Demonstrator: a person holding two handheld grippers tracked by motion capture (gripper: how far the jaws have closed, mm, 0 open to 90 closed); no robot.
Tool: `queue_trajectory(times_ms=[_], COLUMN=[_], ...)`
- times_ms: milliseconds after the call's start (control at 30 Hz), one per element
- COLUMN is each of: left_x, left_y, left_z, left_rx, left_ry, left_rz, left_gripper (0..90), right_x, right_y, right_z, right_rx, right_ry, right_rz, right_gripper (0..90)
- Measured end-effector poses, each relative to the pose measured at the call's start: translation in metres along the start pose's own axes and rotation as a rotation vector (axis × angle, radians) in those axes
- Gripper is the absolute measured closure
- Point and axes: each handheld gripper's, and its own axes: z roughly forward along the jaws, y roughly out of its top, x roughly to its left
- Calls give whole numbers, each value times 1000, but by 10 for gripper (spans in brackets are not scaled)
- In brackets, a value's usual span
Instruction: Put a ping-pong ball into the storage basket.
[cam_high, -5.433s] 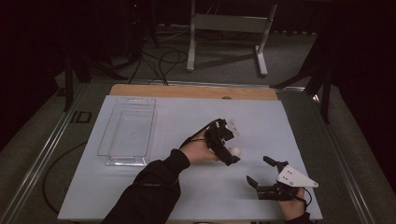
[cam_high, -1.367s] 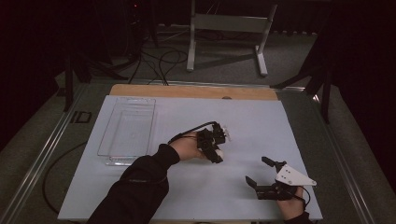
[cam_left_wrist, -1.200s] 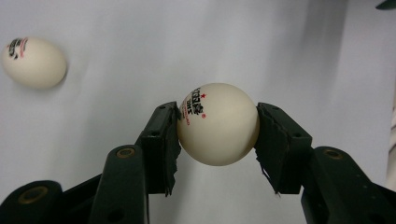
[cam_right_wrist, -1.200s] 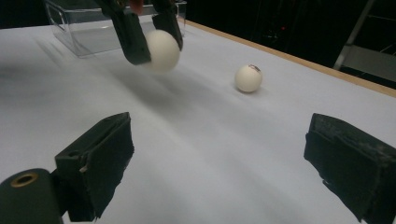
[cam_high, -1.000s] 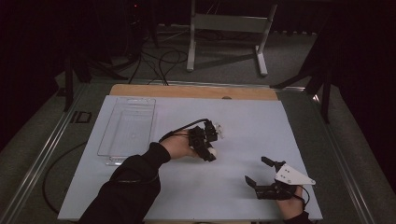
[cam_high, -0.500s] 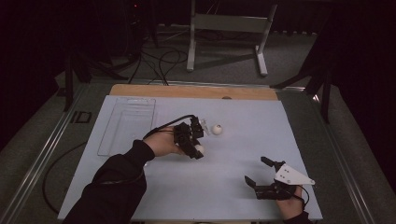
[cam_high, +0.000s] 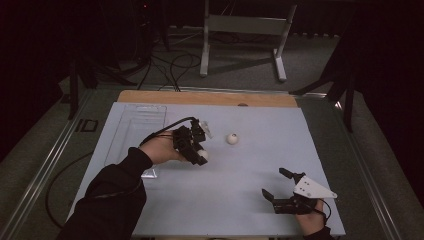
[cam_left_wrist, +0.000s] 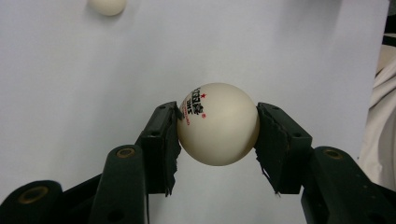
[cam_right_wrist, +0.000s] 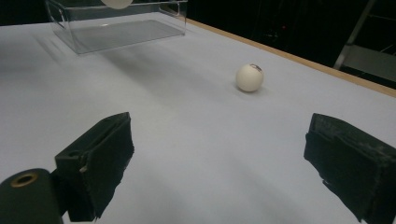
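Left gripper view: the left gripper (cam_left_wrist: 217, 135) fingers are clamping a white ball (cam_left_wrist: 218, 124); the right gripper (cam_right_wrist: 219, 163) fingers are gaping wide, holding nothing.

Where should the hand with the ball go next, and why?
Probably left, over the clear box. The left gripper is shut on a white ball, held above the table beside the box, so dropping it in there looks like the next step.
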Motion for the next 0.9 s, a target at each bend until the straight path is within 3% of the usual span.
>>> queue_trajectory(times_ms=[667,900], left_x=[26,32], left_y=[-34,-43], left_z=[-52,-63], left_rx=[-50,-58], left_ry=[103,131], left_rz=[-111,-148], left_gripper=[520,521], right_x=[1,2], right_y=[1,1], right_z=[-1,0], right_rx=[-1,0], right_ry=[-3,-3], right_rz=[0,0], right_gripper=[82,82])
